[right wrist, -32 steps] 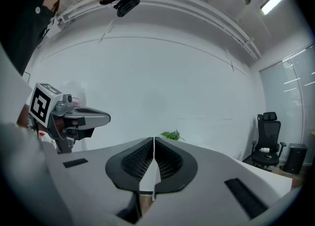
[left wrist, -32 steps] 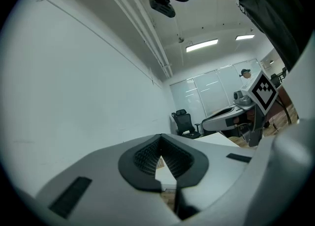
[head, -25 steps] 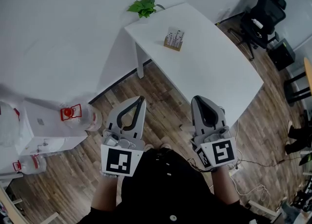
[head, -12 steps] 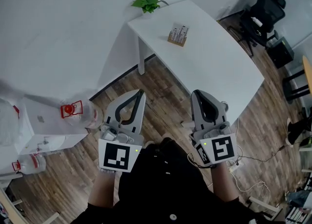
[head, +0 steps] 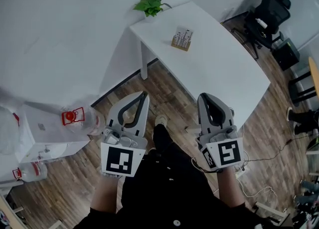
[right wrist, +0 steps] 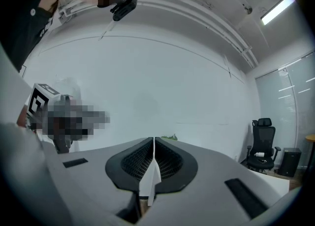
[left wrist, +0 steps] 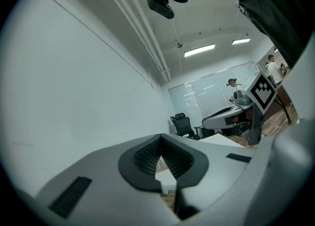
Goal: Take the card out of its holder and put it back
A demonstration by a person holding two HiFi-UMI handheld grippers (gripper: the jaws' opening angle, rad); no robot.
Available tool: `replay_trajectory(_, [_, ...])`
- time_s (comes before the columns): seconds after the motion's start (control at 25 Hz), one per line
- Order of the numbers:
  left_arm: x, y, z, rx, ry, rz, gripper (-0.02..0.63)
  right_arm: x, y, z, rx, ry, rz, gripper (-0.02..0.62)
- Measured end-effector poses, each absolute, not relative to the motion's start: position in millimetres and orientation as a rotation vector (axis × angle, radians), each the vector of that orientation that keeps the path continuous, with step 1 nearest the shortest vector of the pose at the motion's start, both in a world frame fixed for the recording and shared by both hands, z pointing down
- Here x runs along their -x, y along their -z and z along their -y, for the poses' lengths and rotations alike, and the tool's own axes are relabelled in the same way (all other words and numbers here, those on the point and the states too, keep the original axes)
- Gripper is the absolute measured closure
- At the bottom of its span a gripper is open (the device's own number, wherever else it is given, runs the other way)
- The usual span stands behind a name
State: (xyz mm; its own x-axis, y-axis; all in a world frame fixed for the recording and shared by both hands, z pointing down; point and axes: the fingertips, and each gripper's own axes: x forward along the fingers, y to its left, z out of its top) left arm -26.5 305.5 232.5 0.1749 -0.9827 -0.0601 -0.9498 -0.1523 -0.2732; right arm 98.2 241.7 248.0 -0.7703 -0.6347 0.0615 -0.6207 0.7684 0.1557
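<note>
A small wooden card holder (head: 181, 40) with upright cards stands near the far end of the white table (head: 219, 73). Both grippers are held close to my body over the wooden floor, well short of the table. My left gripper (head: 143, 95) is shut with nothing in it; in the left gripper view its pads (left wrist: 160, 139) meet at the tip. My right gripper (head: 205, 97) is also shut and empty, its jaws (right wrist: 154, 140) touching. Both point toward the table.
A potted plant (head: 149, 5) sits at the table's far corner by the wall. Water jugs (head: 79, 118) and a white cabinet (head: 40, 133) stand at the left. An office chair (head: 270, 8) is at the far right, cables (head: 259, 165) lie on the floor.
My leg and shoe have come forward between the two grippers. The grippers stay shut and hold about the same place; the view has shifted only slightly.
</note>
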Motion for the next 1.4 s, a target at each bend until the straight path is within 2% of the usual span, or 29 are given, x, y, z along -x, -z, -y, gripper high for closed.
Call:
replay_trajectory(1.08, [76, -232, -70, 2.217, 0.253, -1.808, 0.592, -49, -269, -6, -1.018, 0.124, 2.826, 0.549])
replay_trajectory(1.4, [70, -245, -5, 2.299, 0.241, -1.817, 0.592, -57, -277, 46, -1.045, 0.074, 2.792, 0.55])
